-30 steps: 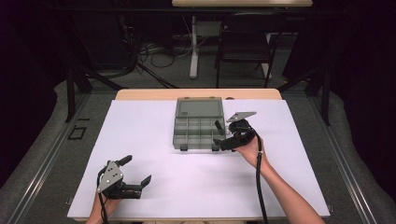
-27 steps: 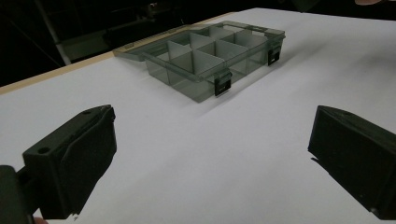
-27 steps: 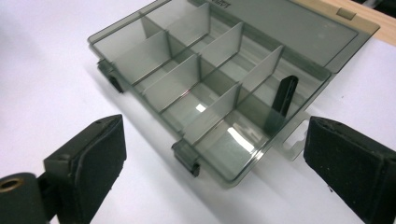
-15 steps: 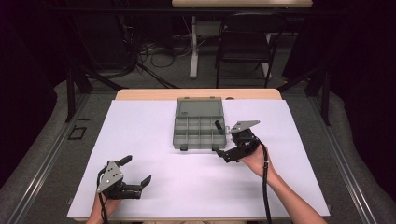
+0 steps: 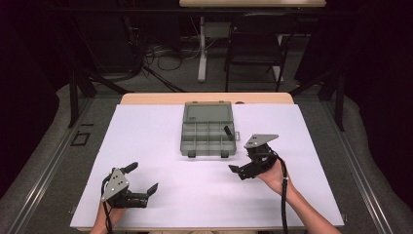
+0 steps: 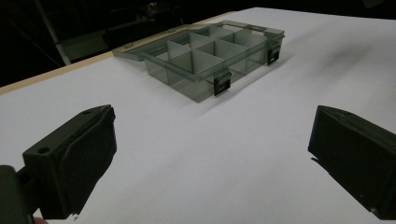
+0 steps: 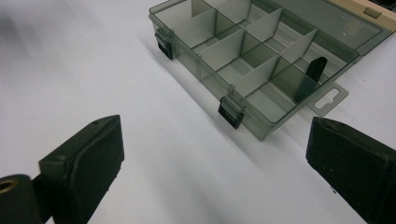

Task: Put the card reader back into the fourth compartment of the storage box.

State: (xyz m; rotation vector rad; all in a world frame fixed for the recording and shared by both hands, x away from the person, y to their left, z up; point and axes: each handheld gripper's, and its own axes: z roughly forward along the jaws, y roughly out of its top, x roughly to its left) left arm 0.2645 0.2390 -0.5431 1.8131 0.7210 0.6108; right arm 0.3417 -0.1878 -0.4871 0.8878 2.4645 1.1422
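- Right gripper [image 5: 242, 171] gapes wide, holding nothing, above the white counter [image 5: 160, 146]
- Open compartment box [image 5: 208, 136] lies just ahead of it, a small black piece [image 5: 228, 132] in its nearest end cell
- Left gripper [image 5: 143, 183] spread wide, empty, box well ahead

On the white table cover [image 5: 160, 146] there was one smoky grey transparent plastic organizer box [image 5: 207, 136] with its lid [image 5: 207, 112] open. It had two black latches [image 7: 230, 112] on the front side and one hanging tab [image 7: 329, 100] at one end. The tray was divided in two rows of four, so eight compartments could be counted. One small black cylindrical piece [image 5: 228, 132] stood in one compartment at the end near the tab. Two black hand-held grippers were present, one left gripper [image 5: 142, 184] and one right gripper [image 5: 242, 162], each with two jaws. Behind the table one dark chair [image 5: 255, 51] stood.
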